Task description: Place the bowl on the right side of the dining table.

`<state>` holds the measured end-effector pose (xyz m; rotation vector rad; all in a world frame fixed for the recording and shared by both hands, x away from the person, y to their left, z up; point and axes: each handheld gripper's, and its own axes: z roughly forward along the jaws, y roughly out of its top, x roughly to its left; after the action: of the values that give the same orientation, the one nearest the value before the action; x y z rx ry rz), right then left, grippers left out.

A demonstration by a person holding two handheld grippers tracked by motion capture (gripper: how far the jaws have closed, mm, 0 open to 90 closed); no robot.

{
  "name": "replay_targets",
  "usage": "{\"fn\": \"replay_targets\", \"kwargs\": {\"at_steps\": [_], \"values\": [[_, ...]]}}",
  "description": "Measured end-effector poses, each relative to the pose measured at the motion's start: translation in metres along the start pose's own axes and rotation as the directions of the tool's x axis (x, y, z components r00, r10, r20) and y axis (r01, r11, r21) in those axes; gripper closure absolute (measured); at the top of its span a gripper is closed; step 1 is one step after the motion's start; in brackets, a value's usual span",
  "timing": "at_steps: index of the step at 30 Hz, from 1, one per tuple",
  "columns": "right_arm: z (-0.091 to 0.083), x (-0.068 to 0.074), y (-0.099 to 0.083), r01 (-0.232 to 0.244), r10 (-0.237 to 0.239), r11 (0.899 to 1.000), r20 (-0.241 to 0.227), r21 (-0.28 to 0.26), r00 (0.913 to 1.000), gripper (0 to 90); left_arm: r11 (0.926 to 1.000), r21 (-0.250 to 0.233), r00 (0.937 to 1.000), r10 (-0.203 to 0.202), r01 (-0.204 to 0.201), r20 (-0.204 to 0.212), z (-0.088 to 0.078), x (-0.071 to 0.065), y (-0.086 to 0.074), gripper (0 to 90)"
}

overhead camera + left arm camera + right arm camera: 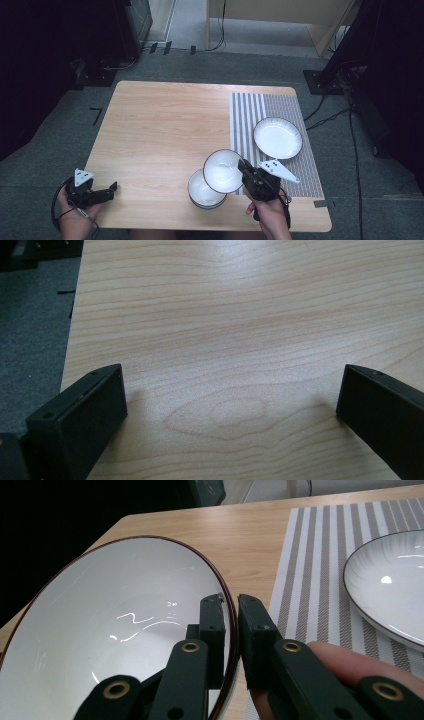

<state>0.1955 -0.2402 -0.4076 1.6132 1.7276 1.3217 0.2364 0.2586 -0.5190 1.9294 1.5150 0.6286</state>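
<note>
The white bowl (223,171) hangs tilted, mouth up, just above the stacked bowl (202,192); the right gripper (246,167) pinches its rim, jaws nearly closed.

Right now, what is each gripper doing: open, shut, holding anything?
Left gripper: open, nothing between its jaws, over bare table.
Right gripper: shut on the rim of the white bowl.

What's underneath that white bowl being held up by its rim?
Under the lifted bowl, clamped at its rim by the right gripper, sits another white bowl on the wooden table. The lifted bowl covers part of the lower one, so that part cannot be seen.
</note>
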Motion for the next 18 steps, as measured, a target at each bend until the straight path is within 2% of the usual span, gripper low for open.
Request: {"fn": "replay_targets", "kwargs": {"at_steps": [18], "values": [[0.005,-0.036,0.012,-0.071,0.073,0.997,0.080,-0.024,0.9942,83.2,1.0000,-0.001,1.0000,-0.001,0.001,0.000,0.000,0.000,0.000,0.0]]}}
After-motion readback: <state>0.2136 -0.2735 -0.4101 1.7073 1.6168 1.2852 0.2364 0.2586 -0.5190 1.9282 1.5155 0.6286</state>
